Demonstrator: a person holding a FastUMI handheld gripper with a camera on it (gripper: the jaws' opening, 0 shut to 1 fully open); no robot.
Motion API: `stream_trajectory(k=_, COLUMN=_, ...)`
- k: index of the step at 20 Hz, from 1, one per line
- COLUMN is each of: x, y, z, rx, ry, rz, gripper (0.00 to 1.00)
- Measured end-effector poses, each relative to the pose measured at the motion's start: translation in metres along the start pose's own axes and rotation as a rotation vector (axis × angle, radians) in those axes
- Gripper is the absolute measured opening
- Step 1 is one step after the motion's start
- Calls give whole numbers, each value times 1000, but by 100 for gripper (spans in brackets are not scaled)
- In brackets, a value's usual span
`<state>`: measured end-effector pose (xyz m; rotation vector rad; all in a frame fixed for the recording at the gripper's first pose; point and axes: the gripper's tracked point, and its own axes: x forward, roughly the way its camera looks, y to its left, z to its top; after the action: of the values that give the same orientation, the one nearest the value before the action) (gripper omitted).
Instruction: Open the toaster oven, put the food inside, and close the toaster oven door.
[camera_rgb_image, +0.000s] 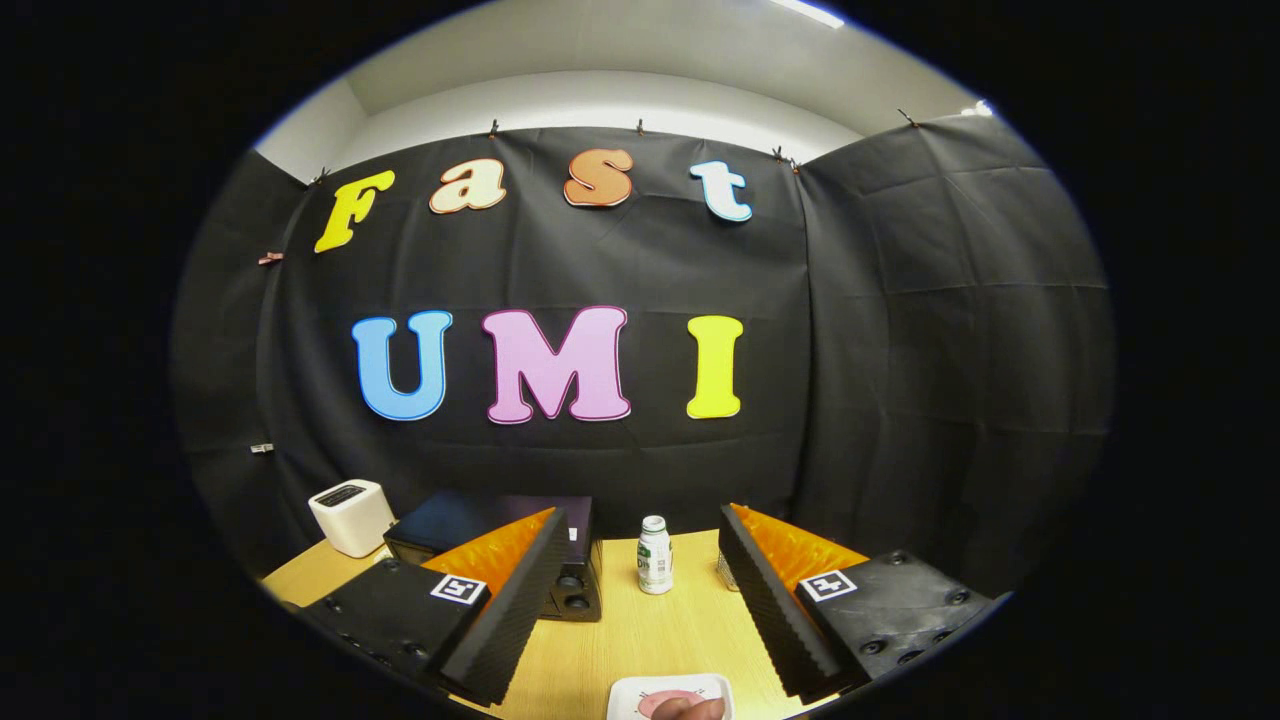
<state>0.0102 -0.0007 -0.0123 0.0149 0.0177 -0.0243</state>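
The gripper (645, 585) hangs above a wooden table (610, 640) with its two fingers (520, 590) spread wide, nothing between them and neither pad touching anything. Their inner faces are black and ribbed, their outer sides orange, and each carries a square black-and-white marker on its base. The oven (490, 545), a dark box with knobs on its front corner, sits on the table beyond the left finger, which hides part of it; whether its door is open cannot be told from here. Left of the oven, near the table's far corner, stands a white boxy appliance (350, 515). Right of the oven, in the gap seen between the fingers but well beyond them, a small white bottle (655, 555) with a green label stands upright. Nearer than the oven, below the gap between the fingers, lies a white plate (625, 695) holding the food (685, 708), a brownish piece on a pinkish centre, only partly in sight.
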Motion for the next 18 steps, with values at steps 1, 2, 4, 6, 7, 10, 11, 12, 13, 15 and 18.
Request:
stream_trajectory(k=1, x=0, y=0, z=0, rx=-2, ry=0, rz=-1, gripper=98)
stream_trajectory(k=2, x=0, y=2, z=-2, rx=-4, ry=2, rz=1, gripper=98)
stream_trajectory(k=4, x=1, y=4, z=-4, rx=-8, ry=5, rz=-1, gripper=98)
stream_trajectory(k=6, x=1, y=4, z=-5, rx=-10, ry=5, rz=-3, gripper=98)
stream_trajectory(k=7, x=1, y=6, z=-5, rx=-9, ry=4, rz=-4, gripper=98)
stream_trajectory(k=10, x=1, y=11, z=-7, rx=-10, ry=9, rz=-4, gripper=98)
stream_trajectory(k=11, x=1, y=14, z=-7, rx=-10, ry=10, rz=-3, gripper=98)
stream_trajectory(k=12, x=1, y=18, z=-8, rx=-7, ry=12, rz=1, gripper=98)
stream_trajectory(k=13, x=1, y=24, z=-10, rx=-4, ry=15, rz=7, gripper=98)
stream_trajectory(k=15, x=1, y=42, z=-12, rx=2, ry=21, rz=23, gripper=98)
stream_trajectory(k=18, x=3, y=78, z=-17, rx=23, ry=27, rz=56, gripper=98)
